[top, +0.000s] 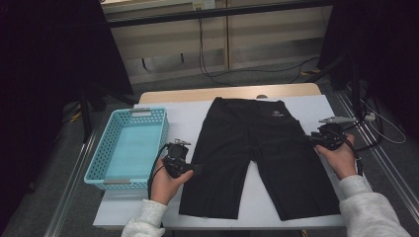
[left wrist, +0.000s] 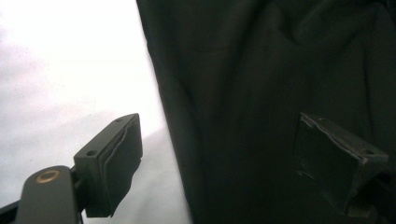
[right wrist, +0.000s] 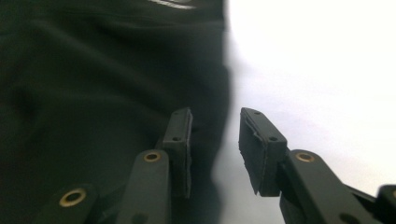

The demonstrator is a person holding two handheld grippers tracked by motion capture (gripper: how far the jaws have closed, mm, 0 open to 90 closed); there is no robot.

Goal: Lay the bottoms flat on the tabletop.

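Observation:
A pair of black shorts lies flat on the white table, waistband at the far side, legs toward me. My left gripper is at the outer edge of the left leg, wide open; in the left gripper view its jaws straddle the fabric edge, one pad over the table, the other over the cloth. My right gripper is at the shorts' right edge, open by a narrow gap; in the right gripper view the cloth edge runs between its pads.
A light blue plastic basket stands on the table's left side, beside the left hand. Cables trail off the right edge. A dark stand is at the far left, shelving behind the table.

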